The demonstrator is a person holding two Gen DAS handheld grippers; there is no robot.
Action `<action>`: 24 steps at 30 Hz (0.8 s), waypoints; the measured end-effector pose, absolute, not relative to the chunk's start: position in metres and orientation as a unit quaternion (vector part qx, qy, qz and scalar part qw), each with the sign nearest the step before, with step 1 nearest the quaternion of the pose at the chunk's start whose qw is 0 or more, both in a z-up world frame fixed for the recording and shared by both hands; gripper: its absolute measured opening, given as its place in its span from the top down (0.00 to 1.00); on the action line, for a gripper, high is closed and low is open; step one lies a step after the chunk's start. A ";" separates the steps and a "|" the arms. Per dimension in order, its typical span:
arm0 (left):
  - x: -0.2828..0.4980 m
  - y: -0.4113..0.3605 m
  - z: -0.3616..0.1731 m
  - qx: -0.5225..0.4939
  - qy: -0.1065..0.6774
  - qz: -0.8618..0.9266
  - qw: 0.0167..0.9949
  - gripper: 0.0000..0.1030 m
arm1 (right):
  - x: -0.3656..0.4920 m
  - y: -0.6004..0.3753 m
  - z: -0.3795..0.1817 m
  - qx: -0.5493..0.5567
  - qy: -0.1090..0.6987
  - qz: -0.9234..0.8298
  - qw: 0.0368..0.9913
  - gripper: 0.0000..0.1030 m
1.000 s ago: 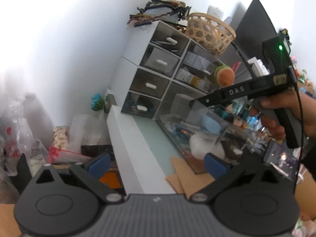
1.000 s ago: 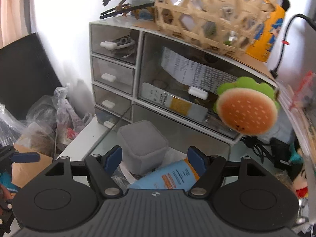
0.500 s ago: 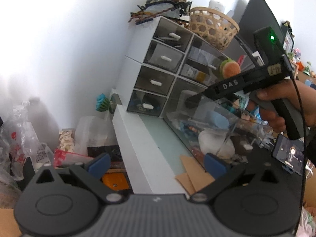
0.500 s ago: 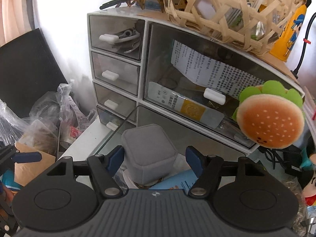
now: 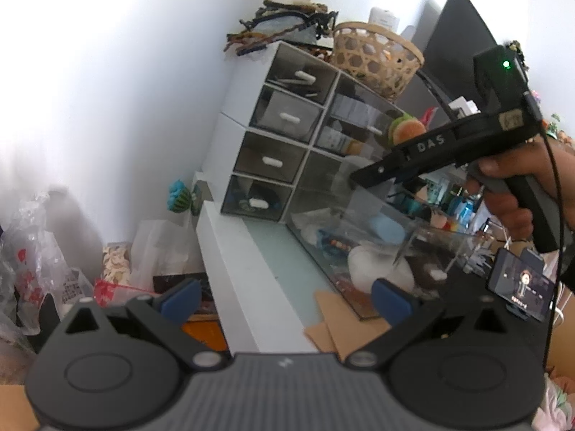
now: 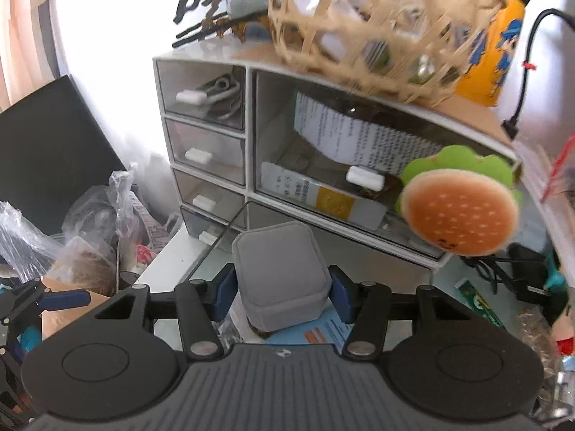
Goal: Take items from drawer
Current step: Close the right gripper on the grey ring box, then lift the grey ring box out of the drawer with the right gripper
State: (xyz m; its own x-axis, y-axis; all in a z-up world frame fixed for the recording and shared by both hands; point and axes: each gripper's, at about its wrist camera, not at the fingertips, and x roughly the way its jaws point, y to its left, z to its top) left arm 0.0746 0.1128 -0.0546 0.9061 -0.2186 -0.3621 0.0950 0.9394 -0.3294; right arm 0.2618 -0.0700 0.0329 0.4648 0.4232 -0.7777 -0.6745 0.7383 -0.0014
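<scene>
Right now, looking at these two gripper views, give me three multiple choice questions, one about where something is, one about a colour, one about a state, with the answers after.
1. Where is the woven basket?
A. on top of the drawer unit
B. inside the open drawer
C. on the floor

2. What colour is the small box between the right gripper fingers?
A. red
B. grey
C. yellow

3. How is the left gripper?
A. shut on a bottle
B. shut on the box
C. open and holding nothing

Answers:
1 A, the basket sits on the unit's top panel.
2 B, the right wrist view shows a grey velvety box.
3 C, its blue pads stand wide apart with only the desk beyond them, while the right gripper is the one closed on the box over the open drawer.
</scene>
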 end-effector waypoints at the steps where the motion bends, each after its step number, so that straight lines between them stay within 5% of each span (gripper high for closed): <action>1: 0.074 0.111 -0.054 -0.153 0.200 -0.083 0.964 0.00 | 0.260 -0.072 0.036 -0.157 0.400 0.324 0.843 0.44; 24: 0.050 0.068 -0.039 -0.110 0.189 -0.136 0.966 0.00 | 0.190 -0.110 0.103 -0.164 0.381 0.298 0.860 0.44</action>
